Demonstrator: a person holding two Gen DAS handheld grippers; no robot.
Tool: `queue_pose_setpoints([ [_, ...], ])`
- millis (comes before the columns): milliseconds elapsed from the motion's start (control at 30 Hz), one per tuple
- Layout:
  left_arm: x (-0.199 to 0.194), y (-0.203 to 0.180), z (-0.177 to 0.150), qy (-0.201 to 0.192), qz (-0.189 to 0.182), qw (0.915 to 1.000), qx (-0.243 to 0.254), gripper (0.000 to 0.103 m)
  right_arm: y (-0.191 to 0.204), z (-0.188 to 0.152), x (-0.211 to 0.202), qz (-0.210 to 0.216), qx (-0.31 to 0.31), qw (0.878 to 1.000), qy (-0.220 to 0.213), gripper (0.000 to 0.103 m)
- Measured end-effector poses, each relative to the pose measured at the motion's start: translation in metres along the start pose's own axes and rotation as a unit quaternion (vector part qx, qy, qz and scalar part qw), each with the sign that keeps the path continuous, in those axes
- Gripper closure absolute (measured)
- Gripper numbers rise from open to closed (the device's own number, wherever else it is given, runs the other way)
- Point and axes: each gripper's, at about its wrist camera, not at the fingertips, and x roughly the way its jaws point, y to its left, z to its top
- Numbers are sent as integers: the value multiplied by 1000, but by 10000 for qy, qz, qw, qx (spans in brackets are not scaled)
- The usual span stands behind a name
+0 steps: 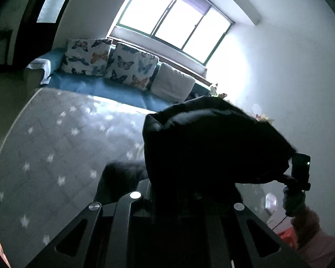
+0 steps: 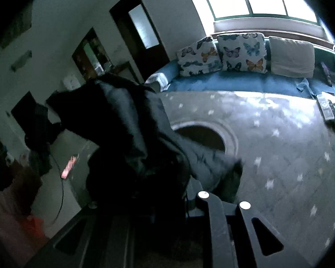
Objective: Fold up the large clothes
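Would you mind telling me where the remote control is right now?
In the right wrist view, the remote control lies at the far right edge of the star-patterned mattress, just before the blue sofa.

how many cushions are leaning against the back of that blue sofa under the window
3, in a row on the blue sofa: a butterfly cushion at the left end, a second butterfly cushion beside it, and a plain pale cushion on the right.

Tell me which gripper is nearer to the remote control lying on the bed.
Right. The remote control lies ahead of the right gripper, on that side of the bed. The left gripper holds the other side of the dark jacket, farther away.
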Motion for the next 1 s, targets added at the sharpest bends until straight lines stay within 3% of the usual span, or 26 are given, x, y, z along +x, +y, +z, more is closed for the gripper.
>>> queue_pose_setpoints([
  [200, -8, 4, -88, 325, 205, 9993, 34, 90, 6, -58, 14, -215, -243, 9993, 202, 83],
  [433, 8, 25, -163, 552, 201, 9983, -47, 89, 17, -107, 24, -559, -928, 9939, 207, 77],
  [500, 7, 27, -180, 545, 214, 9983, 42, 86, 25, -128, 32, -908, -1598, 9828, 155, 74],
  [667, 4, 30, -203, 617, 410, 9971, 171, 82, 40, -153, 35, -1385, -2267, 9640, -56, 69],
  [833, -14, 26, -225, 1221, 1128, 9840, 642, 80, 51, -161, 44, -1847, -3010, 9352, 261, 66],
  [933, -40, 37, -233, 1381, 1514, 9779, 422, 80, 52, -168, 47, -1907, -3237, 9260, 360, 65],
  [1000, -63, 36, -226, 1262, 1619, 9784, 258, 80, 52, -172, 48, -1955, -3400, 9188, 454, 65],
])
